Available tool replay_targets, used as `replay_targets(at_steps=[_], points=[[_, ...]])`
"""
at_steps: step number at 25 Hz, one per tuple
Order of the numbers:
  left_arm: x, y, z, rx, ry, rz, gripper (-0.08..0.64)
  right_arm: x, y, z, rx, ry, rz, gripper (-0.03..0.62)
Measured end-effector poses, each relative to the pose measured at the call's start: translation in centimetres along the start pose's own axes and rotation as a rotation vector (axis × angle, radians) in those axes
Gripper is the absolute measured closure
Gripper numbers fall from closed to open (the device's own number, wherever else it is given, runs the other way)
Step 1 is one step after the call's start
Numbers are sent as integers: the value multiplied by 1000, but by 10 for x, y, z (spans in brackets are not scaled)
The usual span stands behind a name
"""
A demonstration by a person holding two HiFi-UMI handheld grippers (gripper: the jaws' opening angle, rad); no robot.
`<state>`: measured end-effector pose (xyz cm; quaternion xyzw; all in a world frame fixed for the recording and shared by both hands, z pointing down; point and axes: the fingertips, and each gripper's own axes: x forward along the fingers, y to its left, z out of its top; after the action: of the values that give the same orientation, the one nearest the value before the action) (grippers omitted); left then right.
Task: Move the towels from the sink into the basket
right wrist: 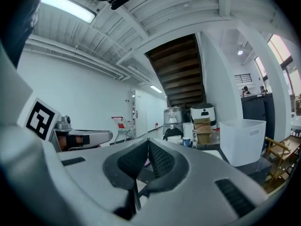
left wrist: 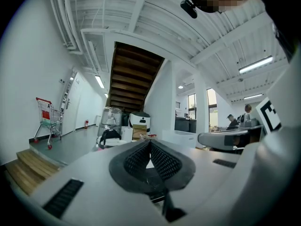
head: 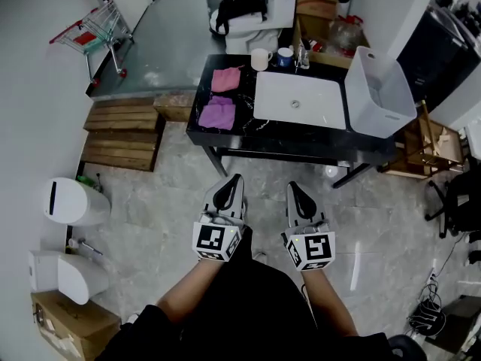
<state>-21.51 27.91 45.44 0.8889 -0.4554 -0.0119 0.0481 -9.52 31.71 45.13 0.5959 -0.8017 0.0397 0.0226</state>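
Head view: left gripper point(head: 232, 180), right gripper point(head: 295, 187) pressed together, empty, short of desk point(head: 248, 135). Step in, spread over purple towel point(head: 217, 114), pinch a fold.

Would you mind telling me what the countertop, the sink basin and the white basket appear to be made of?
The countertop is probably polished black stone: glossy, with pale streaks. The sink basin is likely glazed ceramic: smooth, even white. The white basket looks like matte moulded plastic: thin walls with a handle slot.

two towels (pink towel point(head: 225, 79), purple towel point(head: 217, 113)); two mugs (white mug point(head: 261, 59), blue mug point(head: 285, 57)); one sink point(head: 319, 105); one basket point(head: 379, 96)
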Motion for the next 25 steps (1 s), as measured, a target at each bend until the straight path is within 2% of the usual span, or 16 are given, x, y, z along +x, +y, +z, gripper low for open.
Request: replay_targets(at_steps=[6, 13, 19, 25], points=[[44, 46, -2, -34, 10, 14, 545, 61, -6, -2, -13, 37, 16, 575], [107, 105, 1, -44, 36, 4, 545, 153, -19, 14, -14, 44, 17, 575], [143, 162, 4, -73, 66, 2, 545, 232, -7, 29, -12, 68, 55, 575], [174, 211, -4, -87, 100, 8, 545, 294, -3, 29, -13, 87, 54, 575]])
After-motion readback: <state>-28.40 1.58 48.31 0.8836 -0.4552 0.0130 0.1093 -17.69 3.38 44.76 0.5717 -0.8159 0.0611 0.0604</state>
